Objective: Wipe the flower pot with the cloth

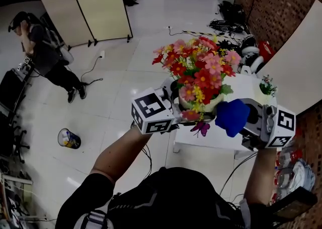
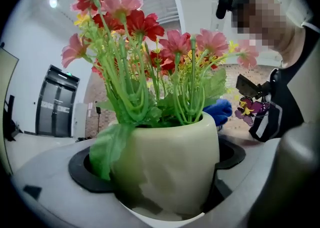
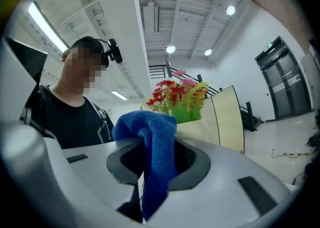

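A cream flower pot (image 1: 201, 106) full of red, pink and yellow artificial flowers (image 1: 196, 64) is held up in the air above a white table (image 1: 246, 88). My left gripper (image 1: 177, 106) is shut on the pot; in the left gripper view the pot (image 2: 165, 167) fills the space between the jaws of the left gripper (image 2: 165, 192). My right gripper (image 1: 247, 118) is shut on a blue cloth (image 1: 232, 117), bunched right beside the pot's right side. In the right gripper view the cloth (image 3: 152, 152) hangs out of the right gripper (image 3: 155, 169), with the flowers (image 3: 176, 96) just behind.
A small potted plant (image 1: 267, 86) stands on the table's far right. A brick wall (image 1: 282, 1) runs along the right. On the floor at left are a small bin (image 1: 69, 138), cables and a standing person (image 1: 43, 49). A folding screen (image 1: 85, 4) stands at the back.
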Demonstrator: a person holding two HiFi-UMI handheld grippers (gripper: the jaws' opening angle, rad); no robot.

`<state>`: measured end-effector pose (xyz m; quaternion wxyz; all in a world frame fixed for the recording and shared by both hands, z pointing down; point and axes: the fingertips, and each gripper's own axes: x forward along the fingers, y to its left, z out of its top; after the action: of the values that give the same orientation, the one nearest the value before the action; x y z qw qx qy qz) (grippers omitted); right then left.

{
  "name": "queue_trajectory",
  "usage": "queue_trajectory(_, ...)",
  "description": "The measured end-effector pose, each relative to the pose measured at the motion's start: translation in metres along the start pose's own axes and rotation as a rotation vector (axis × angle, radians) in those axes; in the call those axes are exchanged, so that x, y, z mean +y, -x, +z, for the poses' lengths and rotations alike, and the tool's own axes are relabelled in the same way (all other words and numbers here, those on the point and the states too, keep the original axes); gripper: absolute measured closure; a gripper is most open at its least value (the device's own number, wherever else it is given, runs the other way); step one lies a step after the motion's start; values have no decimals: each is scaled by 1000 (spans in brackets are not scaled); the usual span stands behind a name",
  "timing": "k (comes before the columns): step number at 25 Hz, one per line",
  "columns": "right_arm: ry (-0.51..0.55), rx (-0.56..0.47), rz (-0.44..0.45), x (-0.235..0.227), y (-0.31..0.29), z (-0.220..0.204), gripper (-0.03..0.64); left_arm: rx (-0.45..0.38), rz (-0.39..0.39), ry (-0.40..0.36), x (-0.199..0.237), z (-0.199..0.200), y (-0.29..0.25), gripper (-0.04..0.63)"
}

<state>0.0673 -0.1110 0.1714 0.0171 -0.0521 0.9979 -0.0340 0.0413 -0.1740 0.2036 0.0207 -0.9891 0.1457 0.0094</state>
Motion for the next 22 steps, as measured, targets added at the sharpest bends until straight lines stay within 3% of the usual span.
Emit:
queue_trajectory(5,85,19,-136,9,-15,-3,528,5,51,11,3,-3,0,8)
queue_trajectory(12,200,-164,-489,-24,32,15,528,-50,126,90,36,28,-9,8)
queue_trajectory(22,313,-78,-805,-44,18,0,528,-62,107,19,28,81,-32,8)
